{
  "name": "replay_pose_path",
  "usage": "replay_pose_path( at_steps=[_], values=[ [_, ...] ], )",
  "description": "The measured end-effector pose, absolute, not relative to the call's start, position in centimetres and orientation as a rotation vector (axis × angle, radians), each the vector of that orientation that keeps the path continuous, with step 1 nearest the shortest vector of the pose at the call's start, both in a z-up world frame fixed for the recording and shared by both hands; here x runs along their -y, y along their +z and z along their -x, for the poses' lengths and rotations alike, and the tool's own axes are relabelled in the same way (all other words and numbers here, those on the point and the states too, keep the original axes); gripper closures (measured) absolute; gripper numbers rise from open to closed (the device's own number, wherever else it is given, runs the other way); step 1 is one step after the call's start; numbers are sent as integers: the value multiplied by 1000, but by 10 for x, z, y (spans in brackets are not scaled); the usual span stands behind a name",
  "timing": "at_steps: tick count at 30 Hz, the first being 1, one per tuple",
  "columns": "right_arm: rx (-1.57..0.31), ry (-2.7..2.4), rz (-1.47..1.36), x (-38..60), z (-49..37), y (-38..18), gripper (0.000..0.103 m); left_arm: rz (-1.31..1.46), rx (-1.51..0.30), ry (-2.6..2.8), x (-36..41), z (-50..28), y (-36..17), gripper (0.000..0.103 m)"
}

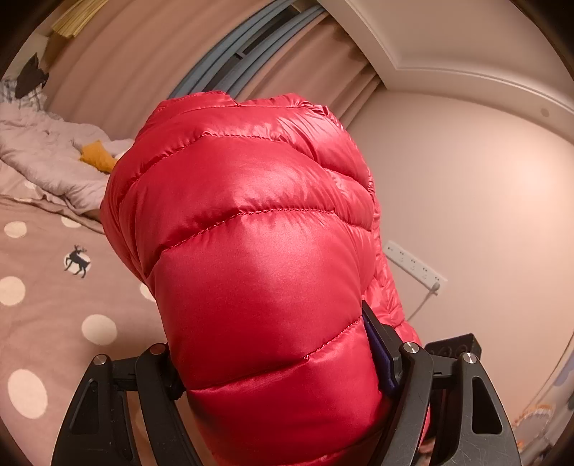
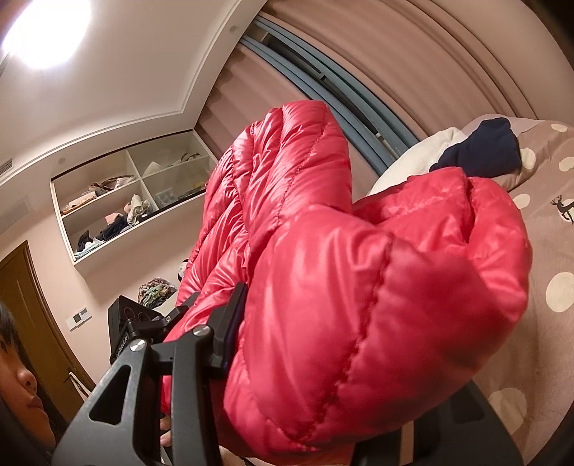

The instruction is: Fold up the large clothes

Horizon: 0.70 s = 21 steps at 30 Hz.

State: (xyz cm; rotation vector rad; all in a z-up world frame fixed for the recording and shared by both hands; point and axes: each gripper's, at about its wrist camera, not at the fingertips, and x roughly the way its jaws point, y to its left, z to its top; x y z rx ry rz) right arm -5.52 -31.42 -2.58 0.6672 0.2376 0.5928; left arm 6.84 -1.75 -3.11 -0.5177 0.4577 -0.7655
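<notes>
Currently both grippers have hold of a red quilted down jacket (image 1: 258,258), lifted clear above the bed (image 1: 43,322).

Left wrist view: left gripper (image 1: 276,365) has a thick puffy fold of the jacket bulging up between its fingers (image 1: 380,344). Fingers sit spread by the bulk of the padding and press against it on both sides; the left-hand finger is mostly hidden behind fabric. Jacket fills the centre of the view and blocks most of what lies beyond.

Right wrist view: right gripper (image 2: 323,351) likewise has a padded fold of the jacket (image 2: 376,286) between its fingers. One finger (image 2: 229,322) presses on the fabric's left side; the other is buried under the padding, so the exact gap cannot be read. More of the jacket rises behind, up and to the left.

Surroundings: bed carries a brown sheet with cream dots and a deer print (image 1: 77,263). Rumpled pale duvet (image 1: 39,161) lies at the far side with a mustard-yellow item (image 1: 98,157) on it. Dark navy garment (image 2: 480,150) rests on a cream pillow (image 2: 419,157). Pleated curtains (image 1: 118,71) flank a blue-grey window frame (image 1: 229,57). White power strip (image 1: 412,263) on the wall. Recessed wall shelves (image 2: 118,200) hold assorted clothes. Ceiling light (image 2: 46,28) is on. Person's face (image 2: 18,376) shows at the lower left edge.
</notes>
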Motion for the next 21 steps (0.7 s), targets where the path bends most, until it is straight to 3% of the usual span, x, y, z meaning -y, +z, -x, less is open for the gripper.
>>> replay_pose_path(
  at_steps=[21],
  values=[
    [-279,593,-702,290,49,-23,57,493,-476,-707,3,-58,-13,27]
  ],
)
